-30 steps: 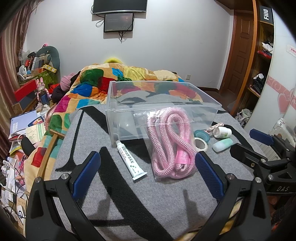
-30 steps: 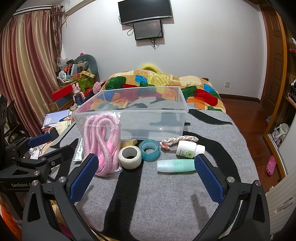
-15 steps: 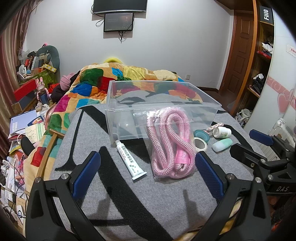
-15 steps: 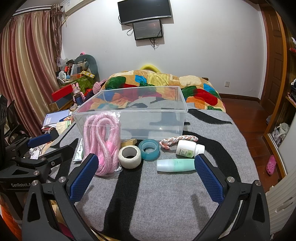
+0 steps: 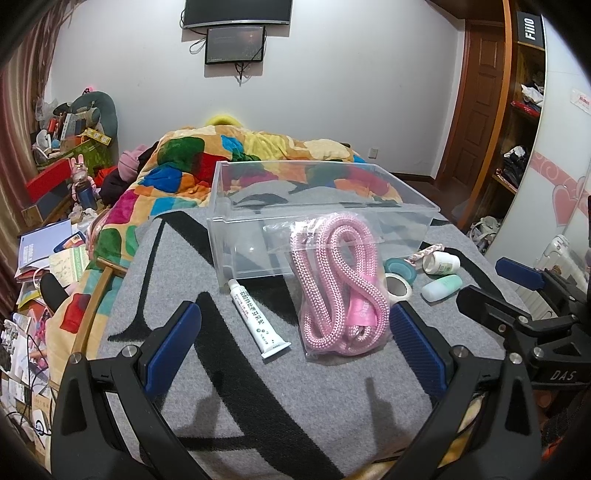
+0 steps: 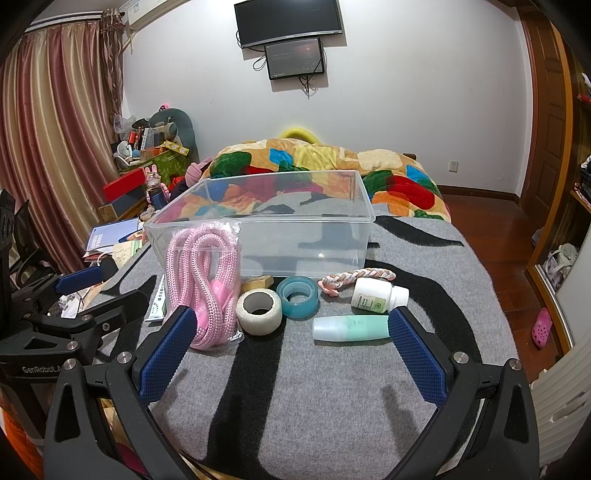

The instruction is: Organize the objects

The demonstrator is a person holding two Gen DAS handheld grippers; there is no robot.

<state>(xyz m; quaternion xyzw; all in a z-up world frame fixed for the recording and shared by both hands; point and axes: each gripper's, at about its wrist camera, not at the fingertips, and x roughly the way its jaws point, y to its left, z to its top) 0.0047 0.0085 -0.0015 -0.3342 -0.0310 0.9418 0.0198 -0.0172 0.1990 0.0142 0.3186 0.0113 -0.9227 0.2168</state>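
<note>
Two readable marks: "Fiiio" sign (image 5: 529, 29), "GenRobot" on left hand-held gripper (image 6: 79, 277).

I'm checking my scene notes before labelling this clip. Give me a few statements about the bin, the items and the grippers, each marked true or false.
1. The clear plastic bin already holds the pink rope. False: the bagged pink rope lies on the grey blanket in front of it.
2. The left gripper is open. True.
3. The right gripper is shut on the green tube. False: it is open; the green tube lies free.
4. The white tape roll sits beside the teal tape roll. True.
</note>
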